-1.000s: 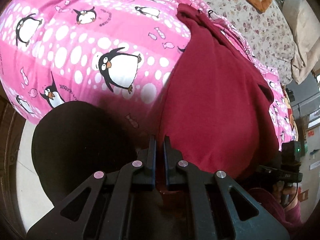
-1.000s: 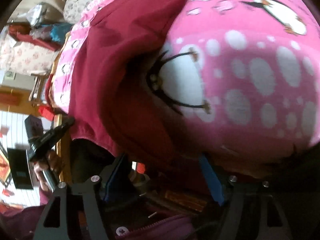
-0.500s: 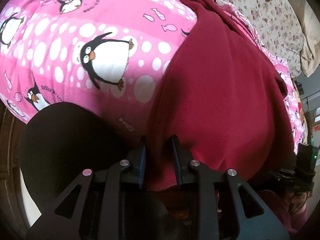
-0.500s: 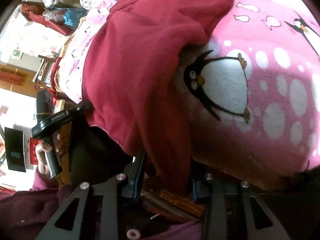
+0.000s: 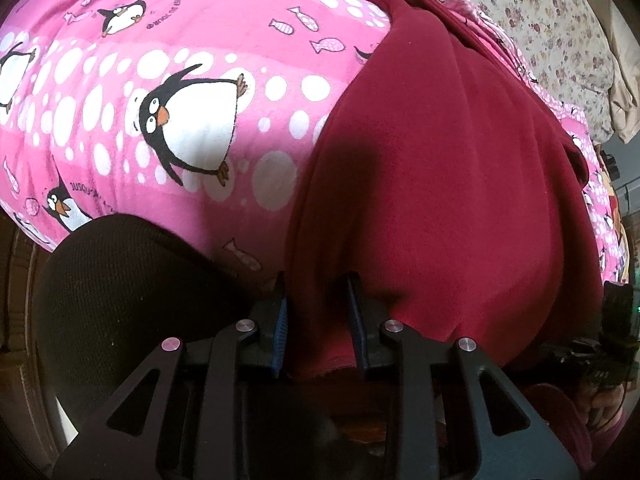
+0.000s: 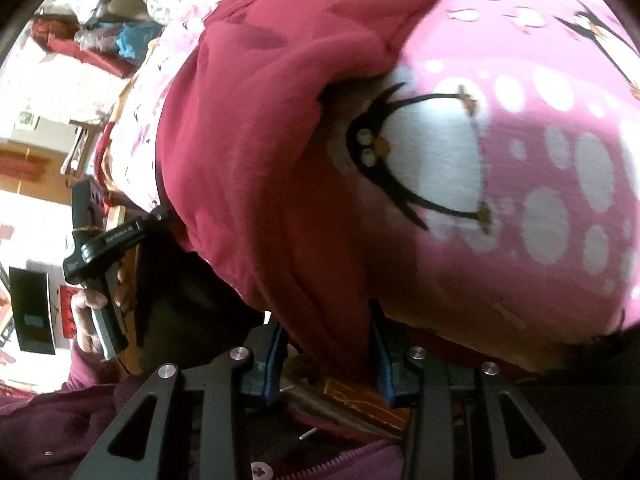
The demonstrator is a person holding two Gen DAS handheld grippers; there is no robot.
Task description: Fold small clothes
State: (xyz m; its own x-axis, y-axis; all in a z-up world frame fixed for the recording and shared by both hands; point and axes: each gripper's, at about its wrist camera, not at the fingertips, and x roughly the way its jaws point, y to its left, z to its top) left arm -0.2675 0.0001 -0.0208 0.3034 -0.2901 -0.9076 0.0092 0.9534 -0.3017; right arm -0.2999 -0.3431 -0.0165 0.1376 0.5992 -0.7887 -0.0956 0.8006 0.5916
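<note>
A dark red garment (image 5: 440,168) lies on a pink penguin blanket (image 5: 192,80), its near hem hanging over the bed's edge. My left gripper (image 5: 318,292) is open, its jaws either side of the hem at the garment's left corner. In the right wrist view the same garment (image 6: 260,140) lies bunched, and my right gripper (image 6: 326,328) is open with a fold of the hem between its jaws. The other gripper shows at the left of the right wrist view (image 6: 104,244).
A black rounded mesh object (image 5: 120,292) sits at the bed's edge left of my left gripper. A floral sheet (image 5: 552,28) covers the bed's far right. Room furniture (image 6: 60,80) shows at the left in the right wrist view.
My left gripper's jaws have opened from nearly closed and now straddle the garment's hem. My right gripper has narrowed around a fold of the hem. Both moved closer to the garment.
</note>
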